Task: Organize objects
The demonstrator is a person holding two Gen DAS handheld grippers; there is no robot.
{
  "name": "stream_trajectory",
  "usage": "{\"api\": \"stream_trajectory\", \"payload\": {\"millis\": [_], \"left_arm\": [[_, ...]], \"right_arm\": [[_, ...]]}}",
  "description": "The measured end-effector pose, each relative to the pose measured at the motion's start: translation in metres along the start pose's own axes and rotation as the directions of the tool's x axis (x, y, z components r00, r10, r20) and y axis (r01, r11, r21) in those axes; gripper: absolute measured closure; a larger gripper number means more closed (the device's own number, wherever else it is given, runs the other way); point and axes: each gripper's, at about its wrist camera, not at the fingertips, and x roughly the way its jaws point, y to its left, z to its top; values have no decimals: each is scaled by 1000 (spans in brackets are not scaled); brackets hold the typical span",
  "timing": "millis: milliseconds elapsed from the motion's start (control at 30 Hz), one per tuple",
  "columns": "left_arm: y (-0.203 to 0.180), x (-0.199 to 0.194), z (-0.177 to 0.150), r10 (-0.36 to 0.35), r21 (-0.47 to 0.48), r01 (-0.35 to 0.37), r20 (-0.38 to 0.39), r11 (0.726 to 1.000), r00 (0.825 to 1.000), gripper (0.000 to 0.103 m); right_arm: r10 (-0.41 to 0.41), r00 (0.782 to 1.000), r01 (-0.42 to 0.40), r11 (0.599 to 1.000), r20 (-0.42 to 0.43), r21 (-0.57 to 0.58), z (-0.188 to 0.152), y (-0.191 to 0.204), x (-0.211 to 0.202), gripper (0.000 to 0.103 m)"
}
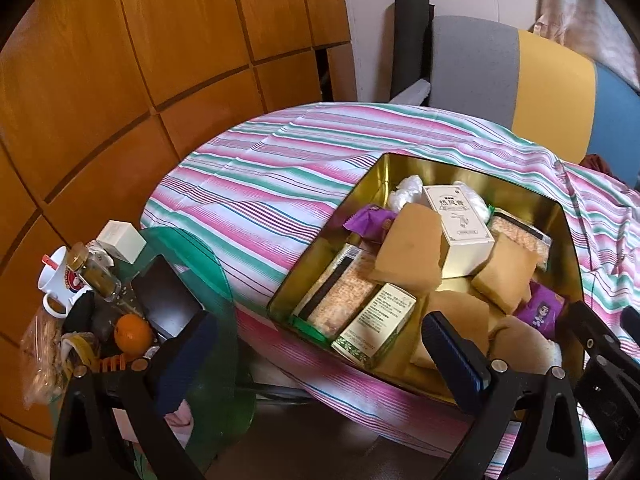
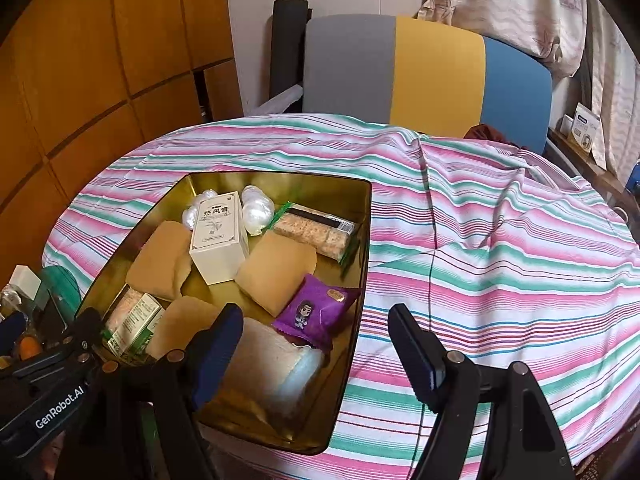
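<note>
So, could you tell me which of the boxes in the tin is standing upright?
The white box, between the two tan packets; the green box at the tin's near left corner lies flat.

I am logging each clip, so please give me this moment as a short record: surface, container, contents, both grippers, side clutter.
surface: round table under a striped cloth
container: open gold tin, on the cloth
contents: upright white box, purple snack packet, brown paper packets, cereal bar pack, green-and-white box, white wrapped balls
left gripper: open, nothing between its fingers
right gripper: open, empty, over the tin's near edge
side clutter: glass stand with a mug, an orange
</note>
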Motion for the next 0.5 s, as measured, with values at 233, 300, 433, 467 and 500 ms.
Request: {"api": "stream_trajectory", "payload": {"millis": [233, 300, 433, 467, 500], "left_arm": [[0, 0, 0, -35, -5, 35, -19, 999, 999, 0], [-1, -1, 0, -38, -5, 38, -15, 999, 999, 0], [1, 1, 1, -71, -17, 71, -40, 997, 997, 0], [1, 2, 0, -74, -21, 73, -46, 997, 996, 0], [1, 3, 0, -75, -21, 74, -50, 997, 996, 0]], "right_arm": [[-17, 1000, 17, 1000, 4, 8, -1, -1, 0, 27], [-26, 1000, 26, 1000, 6, 8, -1, -2, 0, 27], [-30, 1000, 30, 999, 8, 10, -2, -3, 0, 27], [-31, 999, 31, 999, 10, 10, -2, -3, 0, 27], [-32, 999, 32, 999, 12, 9, -2, -3, -1, 27]]}}
